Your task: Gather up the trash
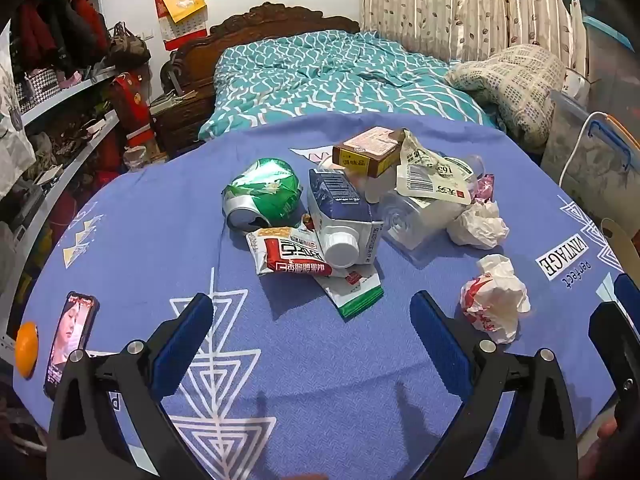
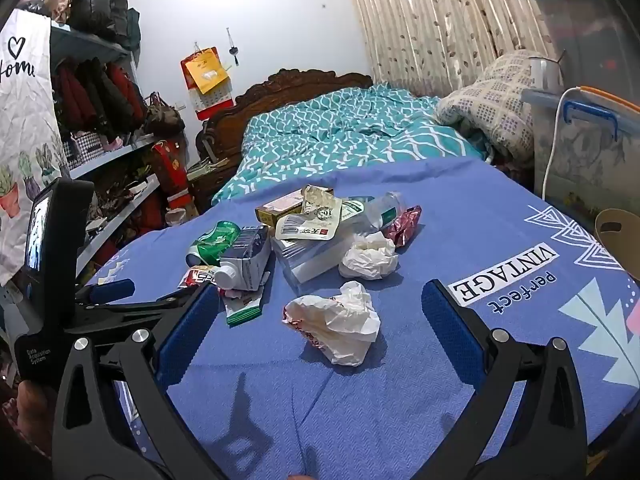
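Counter [image 1: 320,360] draped in a blue cloth printed with white triangles and "perfect VINTAGE". Heaped at centre: crushed green can [image 1: 262,196], blue-and-white carton [image 1: 340,216] with white cap, red snack wrapper [image 1: 286,256], brown box [image 1: 370,150], clear plastic tub [image 1: 416,216]. Crumpled paper wads [image 1: 496,296] at 4 o'clock. Phone [image 1: 70,336] and orange [image 1: 27,348] at 8 o'clock, by the edge.

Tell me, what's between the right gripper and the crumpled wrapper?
Nothing: in the right wrist view, only bare blue tablecloth lies between the open right gripper and the crumpled wrapper.
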`<act>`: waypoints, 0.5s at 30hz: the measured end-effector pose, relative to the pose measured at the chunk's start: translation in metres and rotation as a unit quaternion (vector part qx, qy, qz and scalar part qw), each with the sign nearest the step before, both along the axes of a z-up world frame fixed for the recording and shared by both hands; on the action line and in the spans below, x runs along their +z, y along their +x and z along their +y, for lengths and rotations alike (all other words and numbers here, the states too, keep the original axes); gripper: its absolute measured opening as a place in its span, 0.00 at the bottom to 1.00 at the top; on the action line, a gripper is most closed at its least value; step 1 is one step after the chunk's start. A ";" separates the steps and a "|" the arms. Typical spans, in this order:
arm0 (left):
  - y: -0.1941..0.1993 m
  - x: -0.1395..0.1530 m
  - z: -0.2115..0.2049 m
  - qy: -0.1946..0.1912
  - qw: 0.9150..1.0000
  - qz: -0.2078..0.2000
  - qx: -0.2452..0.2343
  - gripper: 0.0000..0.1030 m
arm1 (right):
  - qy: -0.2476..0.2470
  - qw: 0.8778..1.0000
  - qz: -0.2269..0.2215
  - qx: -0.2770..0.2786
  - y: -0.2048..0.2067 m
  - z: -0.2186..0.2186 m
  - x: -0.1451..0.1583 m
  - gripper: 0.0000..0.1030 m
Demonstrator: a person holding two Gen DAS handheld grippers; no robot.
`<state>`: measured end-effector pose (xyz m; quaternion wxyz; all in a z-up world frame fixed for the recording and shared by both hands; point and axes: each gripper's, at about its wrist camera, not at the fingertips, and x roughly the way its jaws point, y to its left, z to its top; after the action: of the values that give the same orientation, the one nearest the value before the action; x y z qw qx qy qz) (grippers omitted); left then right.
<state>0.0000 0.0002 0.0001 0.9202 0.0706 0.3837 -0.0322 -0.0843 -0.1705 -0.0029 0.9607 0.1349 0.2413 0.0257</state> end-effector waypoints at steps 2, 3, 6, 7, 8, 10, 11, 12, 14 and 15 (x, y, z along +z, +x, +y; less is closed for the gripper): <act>0.000 0.000 0.000 -0.002 1.000 0.001 -0.001 0.92 | -0.003 1.000 0.000 0.000 0.000 0.001 0.000 0.97; 0.000 0.000 0.000 -0.002 1.000 0.002 -0.001 0.92 | -0.002 1.000 0.001 0.000 0.000 0.001 0.000 0.97; -0.004 -0.003 -0.004 -0.005 1.000 0.008 -0.002 0.92 | 0.002 1.000 0.008 -0.005 0.002 -0.002 -0.002 0.97; -0.005 -0.004 -0.005 -0.006 1.000 0.011 -0.002 0.92 | 0.004 1.000 0.011 -0.008 0.002 -0.003 -0.002 0.97; -0.006 -0.005 -0.006 -0.007 1.000 0.013 -0.003 0.92 | 0.005 1.000 0.015 -0.012 0.002 -0.005 -0.003 0.97; -0.005 -0.008 -0.004 -0.014 1.000 0.022 -0.005 0.92 | 0.006 0.999 0.025 -0.019 0.007 -0.010 -0.010 0.97; -0.007 -0.010 -0.005 -0.018 1.000 0.026 -0.005 0.92 | 0.008 0.999 0.031 -0.024 0.007 -0.014 -0.011 0.97; -0.005 -0.016 -0.002 -0.028 0.999 0.036 -0.005 0.92 | 0.010 0.999 0.037 -0.028 0.007 -0.018 -0.014 0.97; -0.005 -0.023 -0.003 -0.038 0.998 0.054 -0.010 0.92 | 0.012 0.998 0.048 -0.036 0.004 -0.026 -0.018 0.97; -0.006 -0.029 -0.004 -0.041 0.997 0.064 -0.013 0.92 | 0.012 0.998 0.055 -0.041 0.004 -0.029 -0.021 0.97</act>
<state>-0.0057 -0.0037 -0.0285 0.8952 0.0357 0.4395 -0.0646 -0.0805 -0.1997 -0.0240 0.9444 0.1575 0.2880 -0.0181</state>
